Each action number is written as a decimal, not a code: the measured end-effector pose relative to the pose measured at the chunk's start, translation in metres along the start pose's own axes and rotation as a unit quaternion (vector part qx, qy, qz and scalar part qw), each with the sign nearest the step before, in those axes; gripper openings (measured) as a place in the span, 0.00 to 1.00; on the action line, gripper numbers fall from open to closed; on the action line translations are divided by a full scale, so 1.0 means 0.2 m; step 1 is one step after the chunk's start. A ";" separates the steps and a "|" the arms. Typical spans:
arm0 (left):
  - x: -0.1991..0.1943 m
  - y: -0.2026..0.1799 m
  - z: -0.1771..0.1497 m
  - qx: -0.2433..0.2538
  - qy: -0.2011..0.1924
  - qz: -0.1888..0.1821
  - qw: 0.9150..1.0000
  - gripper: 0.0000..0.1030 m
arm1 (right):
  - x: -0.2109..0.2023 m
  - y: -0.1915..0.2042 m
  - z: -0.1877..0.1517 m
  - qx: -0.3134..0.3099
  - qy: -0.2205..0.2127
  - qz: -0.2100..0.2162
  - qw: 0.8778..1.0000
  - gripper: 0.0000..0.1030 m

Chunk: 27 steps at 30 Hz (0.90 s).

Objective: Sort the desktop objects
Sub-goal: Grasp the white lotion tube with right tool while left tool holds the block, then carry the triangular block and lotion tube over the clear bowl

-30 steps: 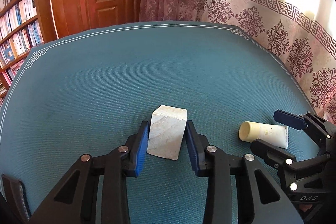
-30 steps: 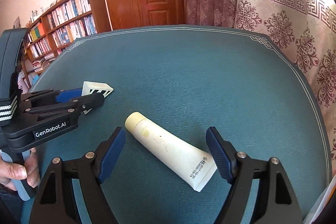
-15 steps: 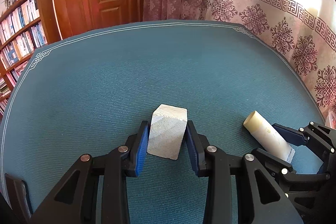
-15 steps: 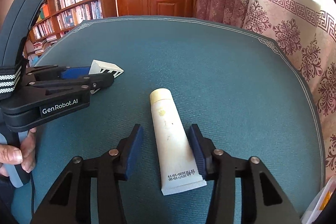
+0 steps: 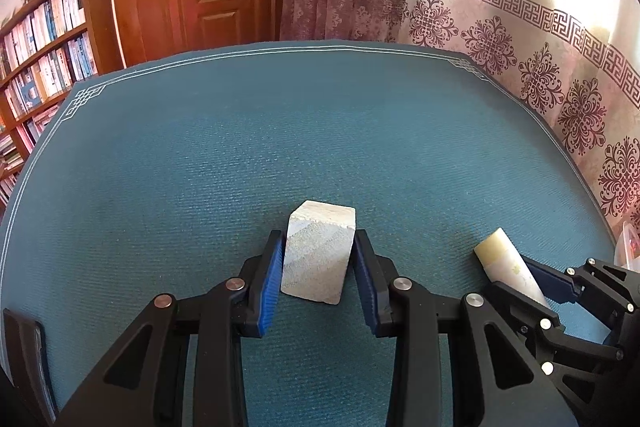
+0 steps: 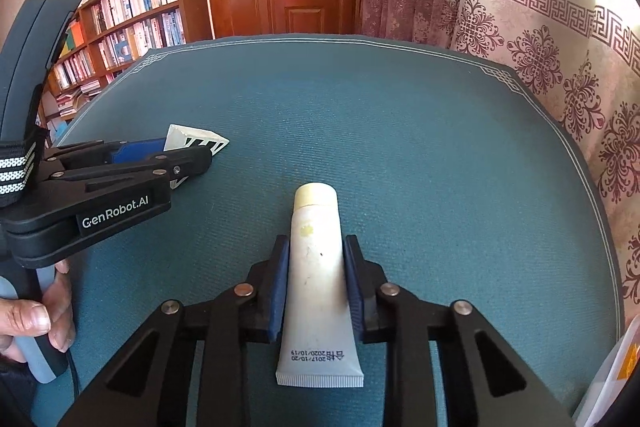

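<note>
— What is cut off or hard to make out?

— At the right edge of the right wrist view only a sliver of a clear plastic container (image 6: 612,379) is seen; its contents cannot be made out. The person is shown only as fingers of a hand (image 6: 38,323) wrapped around the grey handle of the left tool. In the left wrist view the lower part of the cream plastic squeeze tube (image 5: 508,267) is hidden behind the right tongs (image 5: 532,279). In the right wrist view the pale white rectangular block (image 6: 196,141) is half covered by the left tongs (image 6: 180,155).

— Where are the things relative to the tongs?

— The block (image 5: 318,255) stands tilted on the teal cloth-covered table (image 5: 280,147), clamped between the blue pads of the left tongs (image 5: 318,269), which are closed on its two sides. The tube (image 6: 318,275) lies flat on the table (image 6: 440,147) along the line of the right tongs (image 6: 316,283), cap end away from the camera, crimped end with printed date nearest it. The jaws have just been closing, and the pads are pressed against the tube's sides around its middle.

— How are the hands posed?

— Both tools are angled downward toward the table, side by side, the left one gripped low on its handle.
</note>
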<state>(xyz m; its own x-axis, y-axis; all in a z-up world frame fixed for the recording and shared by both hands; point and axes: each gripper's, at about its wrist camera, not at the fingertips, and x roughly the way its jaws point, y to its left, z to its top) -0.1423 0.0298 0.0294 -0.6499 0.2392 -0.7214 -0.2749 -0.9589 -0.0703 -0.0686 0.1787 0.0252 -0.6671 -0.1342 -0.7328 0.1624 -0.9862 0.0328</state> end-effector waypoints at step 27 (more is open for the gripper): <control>-0.40 -0.47 -0.24 0.019 -0.032 -0.067 0.997 0.35 | -0.66 -0.36 -0.31 0.110 -0.045 0.003 0.993 0.28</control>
<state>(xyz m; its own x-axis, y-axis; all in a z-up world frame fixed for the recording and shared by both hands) -0.0299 0.0939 0.0599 -0.6484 0.3752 -0.6625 -0.3879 -0.9115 -0.1367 0.0517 0.2743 0.0770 -0.7302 -0.1378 -0.6692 0.0093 -0.9814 0.1920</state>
